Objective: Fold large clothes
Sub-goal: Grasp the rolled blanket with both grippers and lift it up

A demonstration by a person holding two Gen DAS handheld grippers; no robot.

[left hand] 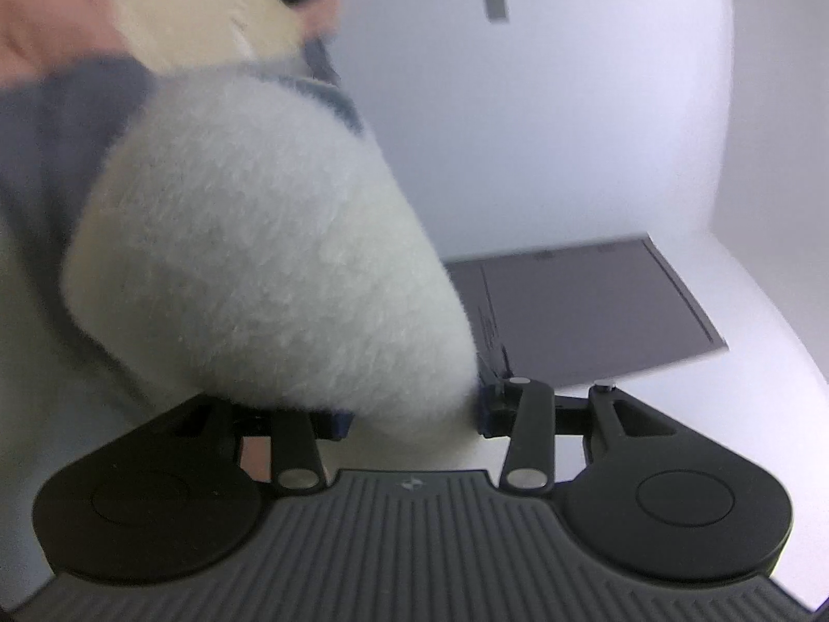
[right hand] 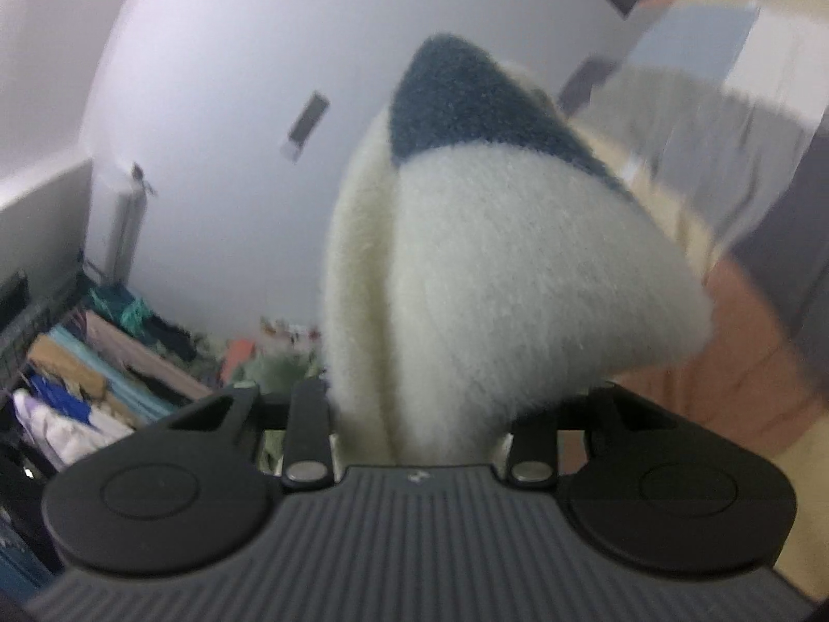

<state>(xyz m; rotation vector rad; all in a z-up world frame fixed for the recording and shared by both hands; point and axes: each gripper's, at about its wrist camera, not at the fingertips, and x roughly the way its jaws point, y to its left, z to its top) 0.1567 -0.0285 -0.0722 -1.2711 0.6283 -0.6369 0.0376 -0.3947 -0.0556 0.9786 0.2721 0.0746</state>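
A fuzzy cream garment with dark blue bands fills both views. In the left wrist view a thick cream fold of the garment (left hand: 269, 259) bulges out of my left gripper (left hand: 414, 414), which is shut on it; the fingertips are hidden under the fabric. In the right wrist view a cream corner of the garment with a blue patch (right hand: 492, 269) rises out of my right gripper (right hand: 419, 430), which is shut on it. Both grippers hold the garment up in the air. A person's hand (left hand: 46, 15) shows at the top left, blurred.
A dark grey window or panel (left hand: 596, 306) sits in the white wall behind. A heap of mixed clothes (right hand: 103, 363) lies at the lower left of the right wrist view. Wooden floor (right hand: 735, 352) shows at the right. A curtain (right hand: 725, 103) hangs at the top right.
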